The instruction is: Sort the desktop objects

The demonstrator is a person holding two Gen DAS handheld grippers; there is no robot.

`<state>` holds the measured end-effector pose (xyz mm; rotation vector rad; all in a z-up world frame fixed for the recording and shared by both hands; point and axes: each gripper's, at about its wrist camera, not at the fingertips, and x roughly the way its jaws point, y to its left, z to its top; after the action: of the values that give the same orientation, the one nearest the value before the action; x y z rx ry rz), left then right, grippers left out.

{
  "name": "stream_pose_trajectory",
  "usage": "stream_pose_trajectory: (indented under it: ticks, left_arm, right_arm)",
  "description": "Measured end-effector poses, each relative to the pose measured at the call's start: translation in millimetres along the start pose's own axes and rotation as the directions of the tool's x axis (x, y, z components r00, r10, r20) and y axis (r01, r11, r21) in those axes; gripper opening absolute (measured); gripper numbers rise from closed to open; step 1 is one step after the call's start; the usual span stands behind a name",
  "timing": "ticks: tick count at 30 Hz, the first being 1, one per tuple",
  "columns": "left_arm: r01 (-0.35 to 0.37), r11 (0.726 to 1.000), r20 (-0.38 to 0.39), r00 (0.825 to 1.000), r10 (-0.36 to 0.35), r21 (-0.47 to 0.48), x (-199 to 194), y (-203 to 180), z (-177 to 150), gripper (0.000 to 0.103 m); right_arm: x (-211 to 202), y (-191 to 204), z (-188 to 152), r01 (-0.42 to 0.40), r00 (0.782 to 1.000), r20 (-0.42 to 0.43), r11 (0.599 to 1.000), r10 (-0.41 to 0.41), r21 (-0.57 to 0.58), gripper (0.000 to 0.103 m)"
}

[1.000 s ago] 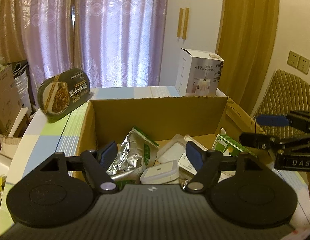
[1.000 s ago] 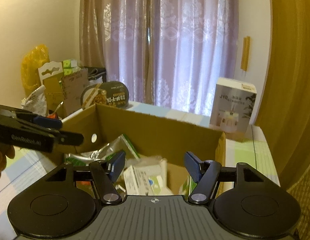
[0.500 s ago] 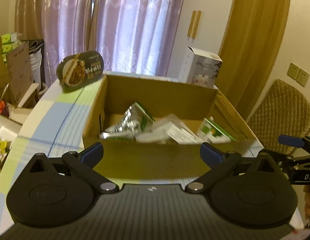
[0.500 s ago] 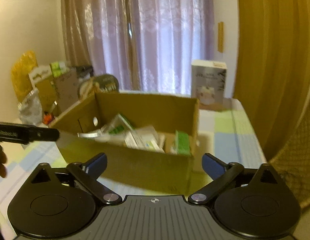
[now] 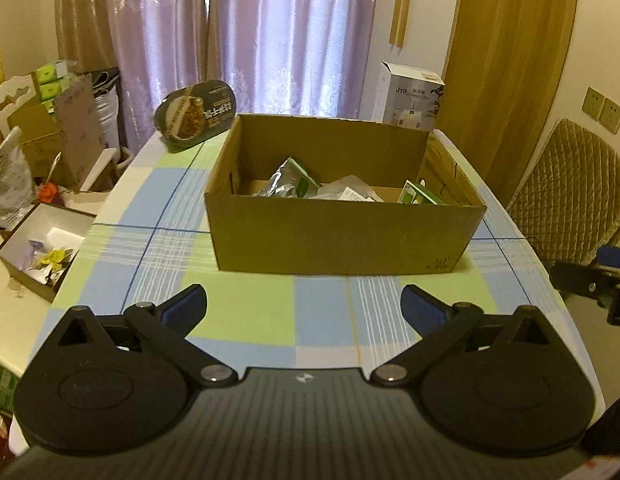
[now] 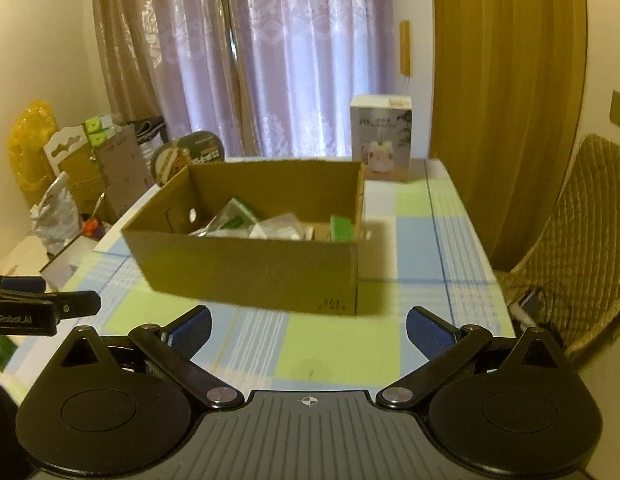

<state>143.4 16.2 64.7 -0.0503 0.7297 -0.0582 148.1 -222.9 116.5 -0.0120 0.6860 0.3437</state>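
An open cardboard box (image 5: 342,236) (image 6: 246,272) stands in the middle of a checked tablecloth. Inside lie a silver foil pouch (image 5: 288,180), white packets (image 5: 350,192) and a green carton (image 5: 420,196). My left gripper (image 5: 304,306) hangs open over the near table edge, well short of the box, with nothing between its fingers. My right gripper (image 6: 308,326) is likewise open and empty, pulled back from the box's near right corner. Each gripper shows at the edge of the other's view.
A dark oval food tub (image 5: 196,114) leans at the table's far left, and a white product box (image 5: 410,98) stands behind the carton. Cluttered boxes and bags (image 5: 42,208) sit left of the table. A quilted chair (image 5: 570,192) is on the right.
Both grippers have drawn back and up from over the box to the near side of the table, and their jaws have spread wider. The box contents look unmoved.
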Motion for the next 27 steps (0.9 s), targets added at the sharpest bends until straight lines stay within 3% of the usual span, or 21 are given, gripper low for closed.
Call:
stream_pose_trajectory:
  ticks: [7, 27]
  left_arm:
    - [-0.016, 1.000, 0.010, 1.000, 0.017, -0.005, -28, -3, -8, 0.101]
    - [-0.002, 1.000, 0.022, 1.000, 0.003, -0.017, -36, -6, -4, 0.102]
  right_arm:
    - [-18, 4, -7, -0.006, 0.998, -0.058, 0.999, 0.009, 0.045, 0.101]
    - [-25, 18, -5, -0.027, 0.998, -0.060, 0.999, 0.028, 0.018, 0.101]
